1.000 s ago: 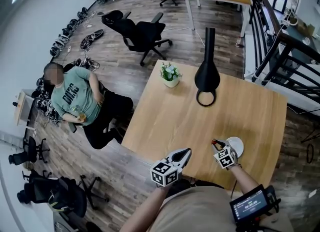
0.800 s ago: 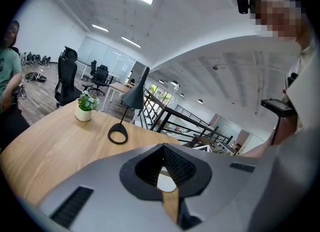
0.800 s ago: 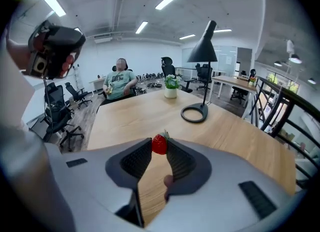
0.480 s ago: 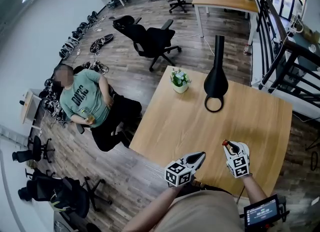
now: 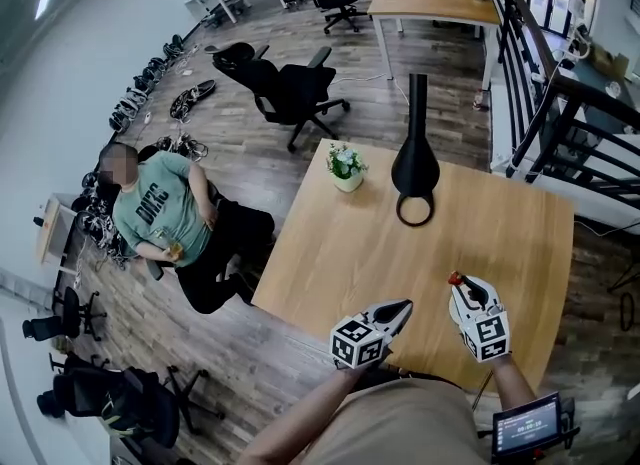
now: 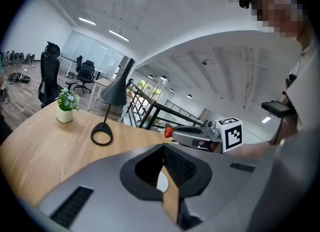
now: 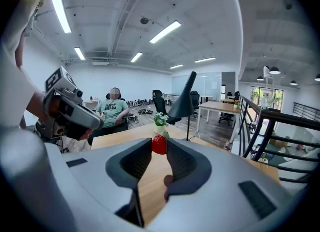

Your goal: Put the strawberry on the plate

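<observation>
Since the earlier frame the right gripper point(image 5: 459, 287) had climbed clear of the surface point(image 5: 350, 243) with the strawberry point(image 5: 454, 278) at its tip, and the white plate that lay beside it then was no longer visible. Head view: the plate was judged to lie under the raised gripper, so any lowering would be aimed blind and the fruit could land on bare wood. The left gripper point(image 5: 401, 308) hung just beside the right one, near enough to be knocked. A black lamp point(image 5: 415, 158) with a ring base and a potted plant point(image 5: 346, 167) stood well apart at the far side, out of the way. A seated person point(image 5: 150, 208) and office chairs point(image 5: 290, 88) occupied the floor beyond. Left gripper view: its fingers point(image 6: 182, 168) were clenched together on nothing. A pale oval point(image 6: 160, 182) in the opening behind them may have been the plate, though this could not be settled. The strawberry showed at the other gripper's tip, above the surface. Right gripper view: the fingers grasped the strawberry only at their outermost ends, with the red body standing proud. A slackened squeeze or a quick swing would likely let it slip out and roll. No obstacle showed between fruit and surface.
</observation>
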### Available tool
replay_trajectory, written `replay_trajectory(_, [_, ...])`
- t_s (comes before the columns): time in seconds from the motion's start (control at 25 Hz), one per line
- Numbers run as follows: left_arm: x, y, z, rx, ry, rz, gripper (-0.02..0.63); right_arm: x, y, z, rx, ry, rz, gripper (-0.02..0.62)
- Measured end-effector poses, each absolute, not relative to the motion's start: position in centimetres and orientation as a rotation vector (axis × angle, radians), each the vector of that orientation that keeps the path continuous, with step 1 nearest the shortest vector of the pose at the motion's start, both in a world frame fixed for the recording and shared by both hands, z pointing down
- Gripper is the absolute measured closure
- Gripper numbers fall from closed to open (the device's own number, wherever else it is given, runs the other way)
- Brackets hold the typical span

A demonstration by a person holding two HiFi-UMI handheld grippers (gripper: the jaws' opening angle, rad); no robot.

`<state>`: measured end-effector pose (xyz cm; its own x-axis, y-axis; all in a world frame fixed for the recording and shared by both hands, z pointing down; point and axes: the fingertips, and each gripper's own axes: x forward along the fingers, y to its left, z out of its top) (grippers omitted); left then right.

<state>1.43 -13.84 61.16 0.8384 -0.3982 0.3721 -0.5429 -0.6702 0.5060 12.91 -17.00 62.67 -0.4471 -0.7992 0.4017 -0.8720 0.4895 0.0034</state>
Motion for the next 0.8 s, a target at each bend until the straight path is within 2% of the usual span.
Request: replay_trajectory(0.8, [3.7, -14.7, 59.9, 2.451, -0.638, 0.32, 0.603, 16.9, -15.8, 57.4, 1.55, -2.359, 0.111, 0.492])
